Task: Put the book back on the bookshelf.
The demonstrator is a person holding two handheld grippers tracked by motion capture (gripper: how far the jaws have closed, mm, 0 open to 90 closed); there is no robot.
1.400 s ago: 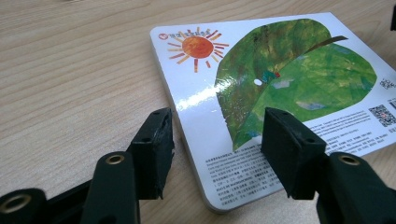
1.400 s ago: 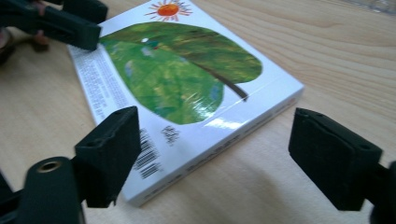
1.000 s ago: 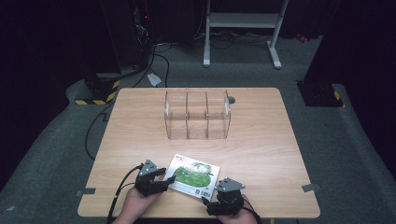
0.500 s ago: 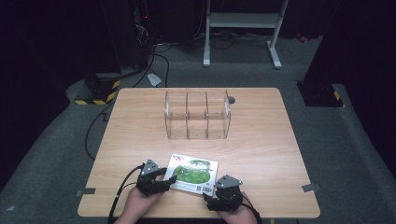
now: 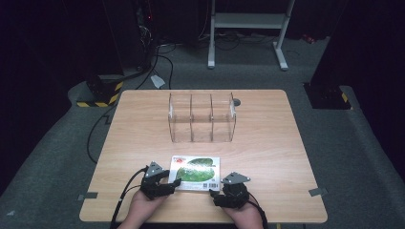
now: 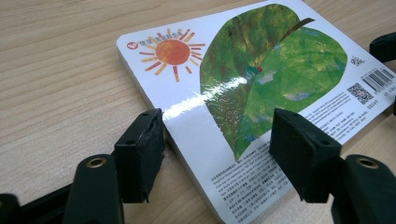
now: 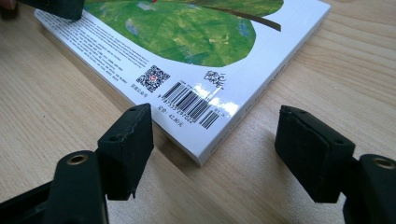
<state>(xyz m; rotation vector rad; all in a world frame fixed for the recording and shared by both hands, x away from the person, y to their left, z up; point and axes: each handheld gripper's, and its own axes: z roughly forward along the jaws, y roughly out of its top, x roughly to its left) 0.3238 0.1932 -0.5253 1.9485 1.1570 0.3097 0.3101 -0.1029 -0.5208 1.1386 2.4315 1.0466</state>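
A board book point(image 5: 196, 173) lay flat on the wooden tabletop point(image 5: 267, 143), near the person's edge and well apart from the clear three-compartment organizer point(image 5: 202, 117) farther back. Its cover point(image 6: 243, 79) showed a big green leaf and an orange sun with a small red round logo beside it; next to the logo was one line of pale characters, too faint to read. Along the lower edge stood a block of small Chinese print, a QR code point(image 7: 152, 78) and a barcode point(image 7: 191, 105) with digits below it, which I could not read surely.

The left hand-held gripper point(image 6: 217, 149) stood at the book's near left corner with its jaws wide apart; they had just been opening, one jaw beside the book's edge and the other over the cover, not pressing. The right hand-held gripper point(image 7: 215, 151) stood at the corner with the barcode; its jaws had just been closing but were apart, the corner between them, untouched.
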